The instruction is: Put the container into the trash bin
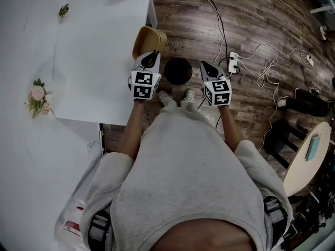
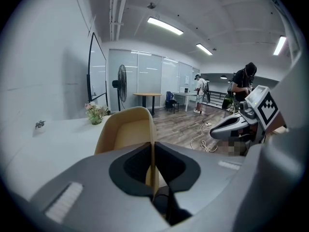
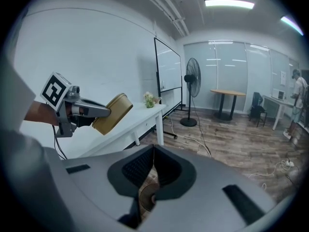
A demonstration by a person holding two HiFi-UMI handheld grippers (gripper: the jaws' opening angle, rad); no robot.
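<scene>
In the head view a tan round container (image 1: 149, 39) hangs tilted just off the white table's corner, beside a dark round trash bin (image 1: 178, 70) on the wood floor. My left gripper (image 1: 151, 54) is shut on the container's rim. The left gripper view shows that wall (image 2: 126, 128) pinched between the jaws. My right gripper (image 1: 205, 65) hovers to the right of the bin, shut with nothing held. The right gripper view shows its jaws (image 3: 153, 149) meeting, part of the bin (image 3: 147, 195) below them, and the container (image 3: 113, 112) in the left gripper (image 3: 104, 112).
The white table (image 1: 94, 61) fills the left, with small flower bunches (image 1: 37, 97) on it. A power strip and cables (image 1: 233, 61) lie on the floor past the bin. The person's shoes (image 1: 165, 98) stand close to the bin. A round table (image 1: 309, 161) stands at right.
</scene>
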